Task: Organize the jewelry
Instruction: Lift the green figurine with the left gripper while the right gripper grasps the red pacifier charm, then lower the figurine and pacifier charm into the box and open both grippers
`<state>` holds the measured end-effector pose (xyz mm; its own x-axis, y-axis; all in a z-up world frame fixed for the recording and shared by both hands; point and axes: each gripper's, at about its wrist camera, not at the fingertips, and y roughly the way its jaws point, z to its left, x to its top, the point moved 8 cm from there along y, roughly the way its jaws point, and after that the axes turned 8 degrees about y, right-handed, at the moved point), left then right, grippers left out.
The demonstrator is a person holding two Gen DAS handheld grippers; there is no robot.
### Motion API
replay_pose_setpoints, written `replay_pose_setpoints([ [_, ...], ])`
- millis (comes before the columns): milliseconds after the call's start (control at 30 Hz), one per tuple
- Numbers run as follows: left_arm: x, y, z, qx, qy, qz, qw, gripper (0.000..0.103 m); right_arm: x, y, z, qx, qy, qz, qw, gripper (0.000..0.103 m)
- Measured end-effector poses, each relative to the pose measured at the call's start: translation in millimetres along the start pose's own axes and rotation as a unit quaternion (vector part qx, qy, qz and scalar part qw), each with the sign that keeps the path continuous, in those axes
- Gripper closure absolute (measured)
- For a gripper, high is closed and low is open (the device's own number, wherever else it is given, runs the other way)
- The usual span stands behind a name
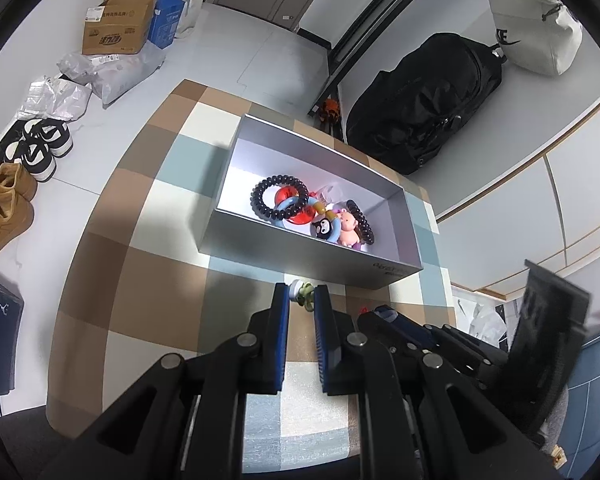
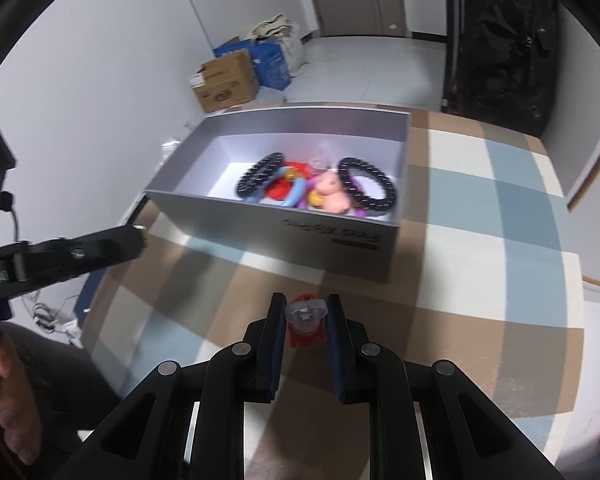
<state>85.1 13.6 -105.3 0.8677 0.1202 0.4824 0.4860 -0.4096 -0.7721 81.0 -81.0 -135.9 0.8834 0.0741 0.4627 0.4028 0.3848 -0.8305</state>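
Observation:
An open grey box (image 1: 284, 242) (image 2: 300, 236) stands on the checked tablecloth (image 1: 140, 240). Inside it lie two black bead bracelets (image 1: 260, 196) (image 2: 380, 192), a blue ring (image 1: 296, 218), red pieces and a pink pig figure (image 1: 346, 230) (image 2: 332, 194). My left gripper (image 1: 301, 296) hovers just short of the box's near wall, shut on a small green and white charm (image 1: 300, 289). My right gripper (image 2: 305, 305), also in front of the box, is shut on a red and clear charm (image 2: 306, 320). The left gripper's tip (image 2: 139, 236) shows at the left of the right wrist view.
A black backpack (image 1: 424, 108) and a white bag (image 1: 532, 28) sit beyond the table. Cardboard boxes (image 1: 116, 28), plastic bags and shoes (image 1: 40, 148) line the floor on the left. A person's hand (image 2: 8, 392) holds the left tool.

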Motion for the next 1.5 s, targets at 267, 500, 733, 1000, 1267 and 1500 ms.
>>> replay_pose_setpoints([
  [267,7,-7,-9,0.011,0.021,-0.024,0.9994,0.095,14,-30,30,0.065,-0.023,-0.041,0.997,0.085],
  [500,18,-7,-16,0.002,0.023,-0.034,0.9992,0.095,31,-51,36,0.083,-0.019,-0.072,0.994,0.085],
  [733,32,-5,-31,-0.006,0.037,-0.044,0.9984,0.095,57,-64,34,0.094,-0.01,-0.096,0.991,0.085],
  [1000,46,9,-33,-0.009,0.028,-0.036,0.9989,0.095,77,-60,16,0.09,0.02,-0.099,0.991,0.085],
  [1267,63,24,-35,-0.012,0.024,-0.031,0.9992,0.095,98,-43,-5,0.087,0.052,-0.085,0.991,0.085],
  [1500,67,41,-35,-0.016,0.025,-0.013,0.9995,0.095,108,-25,-19,0.087,0.073,-0.066,0.991,0.085],
])
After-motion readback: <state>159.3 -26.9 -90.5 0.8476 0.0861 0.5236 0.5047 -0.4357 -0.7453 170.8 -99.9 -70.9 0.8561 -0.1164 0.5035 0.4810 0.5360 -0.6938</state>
